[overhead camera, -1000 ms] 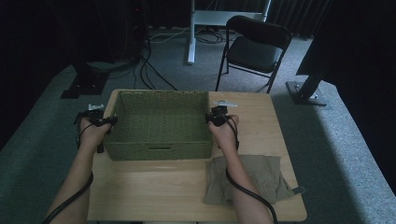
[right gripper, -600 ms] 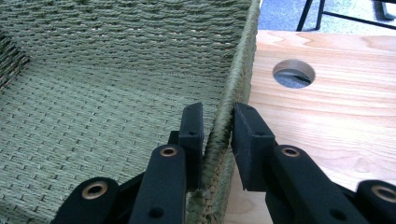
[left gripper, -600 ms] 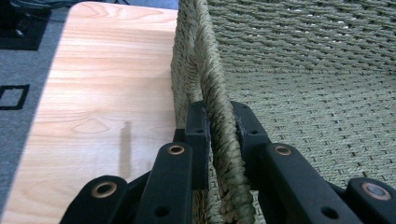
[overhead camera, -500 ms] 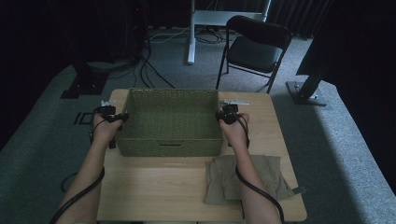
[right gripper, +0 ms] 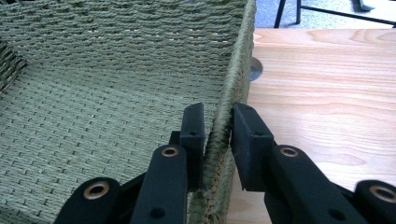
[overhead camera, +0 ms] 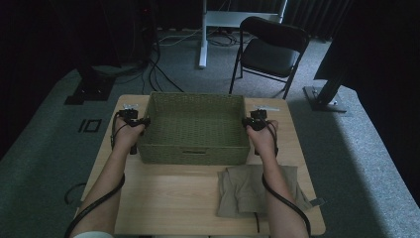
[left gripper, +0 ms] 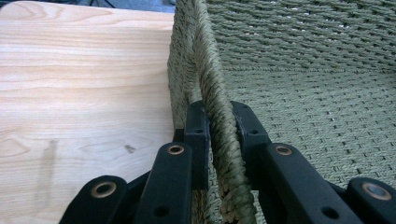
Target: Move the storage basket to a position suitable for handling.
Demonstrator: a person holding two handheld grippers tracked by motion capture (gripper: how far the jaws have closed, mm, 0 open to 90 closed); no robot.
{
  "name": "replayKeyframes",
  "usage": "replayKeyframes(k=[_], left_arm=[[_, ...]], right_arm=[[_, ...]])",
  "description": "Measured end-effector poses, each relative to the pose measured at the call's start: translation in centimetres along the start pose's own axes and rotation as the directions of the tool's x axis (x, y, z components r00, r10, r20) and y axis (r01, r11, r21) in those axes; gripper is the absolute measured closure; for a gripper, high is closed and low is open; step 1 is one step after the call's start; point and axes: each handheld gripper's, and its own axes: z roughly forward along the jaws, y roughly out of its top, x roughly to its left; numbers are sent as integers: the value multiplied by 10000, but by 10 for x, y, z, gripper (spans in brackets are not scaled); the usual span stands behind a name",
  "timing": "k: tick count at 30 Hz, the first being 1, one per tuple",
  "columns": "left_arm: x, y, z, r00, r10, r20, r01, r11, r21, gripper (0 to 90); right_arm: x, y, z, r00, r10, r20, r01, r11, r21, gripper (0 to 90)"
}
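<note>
Right now I have the left gripper (overhead camera: pixel 143 120) and right gripper (overhead camera: pixel 246 122) pinching opposite short walls of the basket (overhead camera: pixel 193 124), its long axis spanning between my jaws.

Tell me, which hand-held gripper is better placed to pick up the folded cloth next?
Probably the right hand-held gripper: the cloth lies beside that forearm. Both now clamp the basket rims.
</note>
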Motion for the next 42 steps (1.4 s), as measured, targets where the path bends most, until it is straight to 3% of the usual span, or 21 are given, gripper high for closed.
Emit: replayKeyframes(k=[20, 22, 23, 26, 32, 42], left_arm=[[-60, 12, 30, 9981, 442, 433, -453, 9987, 250, 794], [-60, 12, 30, 9981, 442, 433, -453, 9987, 250, 795], [-69, 12, 33, 9976, 510, 461, -522, 9983, 258, 794], [-76, 11, 34, 9976, 522, 451, -534, 9982, 259, 794], [-83, 9, 34, 9979, 462, 462, -477, 9983, 322, 794], [-90, 3, 27, 9988, 363, 326, -376, 9985, 400, 790]], right_arm=[[-59, -2, -22, 9964, 628, 564, -625, 9980, -62, 759], [-62, -3, -23, 9962, 670, 561, -668, 9977, -64, 759], [-68, -4, -26, 9956, 696, 620, -694, 9976, -57, 760], [-74, -4, -28, 9948, 762, 677, -759, 9971, -65, 762], [-83, -6, -32, 9940, 883, 642, -879, 9961, -95, 763], [-85, -6, -34, 9946, 787, 679, -789, 9969, -3, 769]])
